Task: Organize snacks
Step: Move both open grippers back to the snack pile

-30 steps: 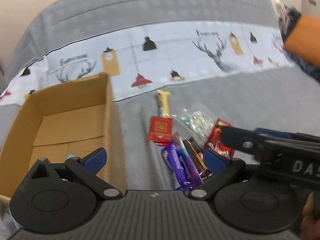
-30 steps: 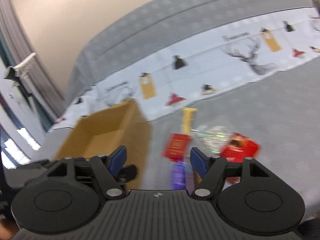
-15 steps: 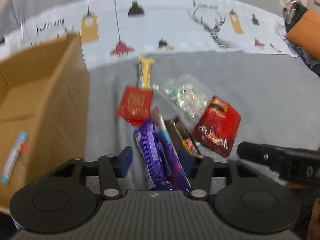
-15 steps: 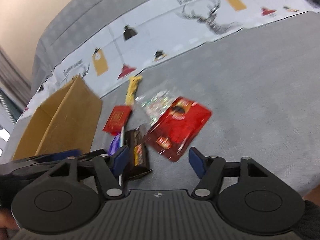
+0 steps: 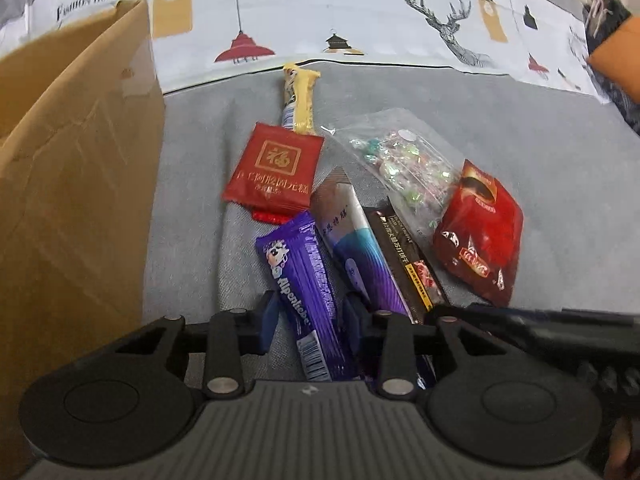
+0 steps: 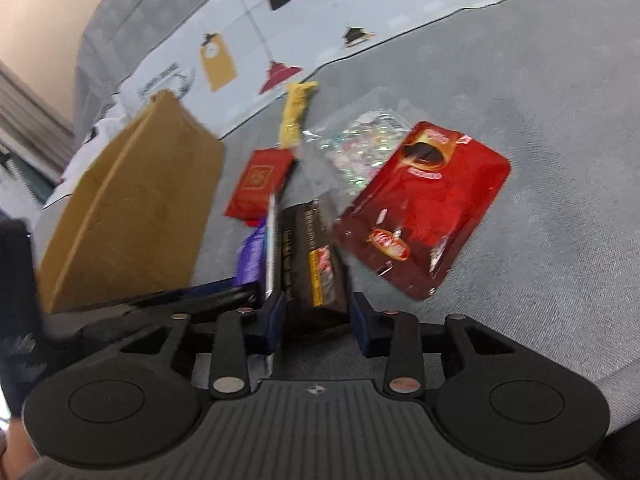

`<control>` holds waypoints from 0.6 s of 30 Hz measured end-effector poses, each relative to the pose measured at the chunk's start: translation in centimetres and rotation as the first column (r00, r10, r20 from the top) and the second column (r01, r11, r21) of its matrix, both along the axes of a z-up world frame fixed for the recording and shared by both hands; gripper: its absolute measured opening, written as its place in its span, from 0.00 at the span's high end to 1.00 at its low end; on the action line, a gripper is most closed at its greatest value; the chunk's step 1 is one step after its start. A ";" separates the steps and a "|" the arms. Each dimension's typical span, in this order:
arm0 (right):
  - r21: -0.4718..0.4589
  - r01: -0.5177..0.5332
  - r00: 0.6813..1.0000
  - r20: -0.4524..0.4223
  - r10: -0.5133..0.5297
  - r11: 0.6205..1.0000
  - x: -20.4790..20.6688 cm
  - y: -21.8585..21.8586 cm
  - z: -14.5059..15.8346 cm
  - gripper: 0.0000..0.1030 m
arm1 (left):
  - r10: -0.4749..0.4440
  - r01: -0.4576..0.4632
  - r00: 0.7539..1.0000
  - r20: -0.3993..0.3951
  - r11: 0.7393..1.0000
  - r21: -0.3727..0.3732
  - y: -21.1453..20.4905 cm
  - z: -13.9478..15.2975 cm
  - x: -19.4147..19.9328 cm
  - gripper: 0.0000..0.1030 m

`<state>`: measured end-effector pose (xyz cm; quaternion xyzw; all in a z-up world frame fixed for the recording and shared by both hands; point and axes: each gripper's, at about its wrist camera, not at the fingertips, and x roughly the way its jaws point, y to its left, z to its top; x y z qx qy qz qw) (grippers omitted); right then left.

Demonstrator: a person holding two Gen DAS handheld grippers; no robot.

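A pile of snacks lies on the grey bedspread beside a cardboard box (image 5: 76, 184). My left gripper (image 5: 310, 316) has its fingers on either side of a purple Alpenliebe bar (image 5: 304, 280), nearly closed on it. My right gripper (image 6: 318, 320) has its fingers on either side of a dark brown bar (image 6: 314, 264), with small gaps. Also in the pile are a red square packet (image 5: 276, 172), a yellow bar (image 5: 300, 96), a clear candy bag (image 5: 400, 164), a red pouch (image 5: 480, 236) and a blue-purple packet (image 5: 360, 248).
The cardboard box (image 6: 128, 216) stands open at the left of the pile. A patterned white sheet (image 5: 360, 20) runs across the far side. An orange and dark fabric item (image 5: 616, 48) lies at the far right.
Both grippers have moved down and in toward the pile. The left fingers have narrowed around the purple bar and the right fingers around the dark brown bar.
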<state>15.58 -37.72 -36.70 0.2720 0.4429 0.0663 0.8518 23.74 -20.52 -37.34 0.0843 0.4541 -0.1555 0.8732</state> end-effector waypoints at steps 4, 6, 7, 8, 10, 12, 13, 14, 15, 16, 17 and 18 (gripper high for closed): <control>0.066 0.057 0.998 -0.018 -0.056 0.996 0.8 -0.6 -1.3 0.63 | 0.006 -0.006 1.000 -0.012 0.999 -0.031 0.5 0.1 0.3 0.71; 0.007 0.024 1.000 -0.006 -0.024 1.000 1.1 0.2 -1.2 0.79 | 0.026 -0.029 0.999 -0.033 0.997 -0.067 1.1 0.2 0.5 0.84; 0.001 0.004 1.000 0.002 -0.004 1.000 1.1 0.6 -1.1 0.84 | 0.038 -0.041 0.998 -0.042 0.996 -0.083 1.3 0.3 0.6 0.85; 0.018 -0.002 1.000 0.002 0.002 1.000 1.1 0.6 -1.0 0.87 | 0.050 -0.054 0.998 -0.047 0.994 -0.094 1.6 0.5 0.6 0.86; 0.022 -0.005 1.000 0.016 0.004 1.000 0.8 0.8 -0.6 0.95 | 0.058 -0.063 0.997 -0.051 0.992 -0.111 1.9 0.8 0.5 0.86; 0.002 -0.006 0.999 0.036 0.005 1.000 0.4 0.5 0.1 0.99 | 0.058 -0.062 0.997 -0.043 0.991 -0.120 2.1 1.3 0.2 0.86; -0.009 -0.004 0.999 0.046 0.004 1.000 0.2 0.3 0.5 0.99 | 0.057 -0.062 0.997 -0.042 0.989 -0.132 2.2 1.6 0.1 0.86; -0.021 0.005 0.998 0.058 -0.004 1.000 -0.1 0.1 0.9 0.99 | 0.056 -0.061 0.998 -0.040 0.988 -0.144 2.3 2.0 0.0 0.86; -0.029 0.018 0.997 0.071 -0.016 0.999 -0.6 -0.2 1.4 0.99 | 0.052 -0.057 0.998 -0.032 0.987 -0.148 2.3 2.3 -0.2 0.86; -0.029 0.011 0.997 0.079 -0.009 1.000 -0.9 -0.3 1.6 0.99 | 0.050 -0.052 0.999 -0.019 0.988 -0.146 2.2 2.6 -0.4 0.86; -0.037 0.009 0.997 0.082 -0.006 0.999 -1.1 -0.2 1.7 1.00 | 0.050 -0.051 0.999 -0.006 0.988 -0.144 2.2 2.8 -0.6 0.86; -0.052 0.010 0.997 0.083 -0.005 0.999 -1.4 -0.1 1.8 1.00 | 0.048 -0.047 0.999 -0.002 0.988 -0.144 2.2 3.0 -0.9 0.86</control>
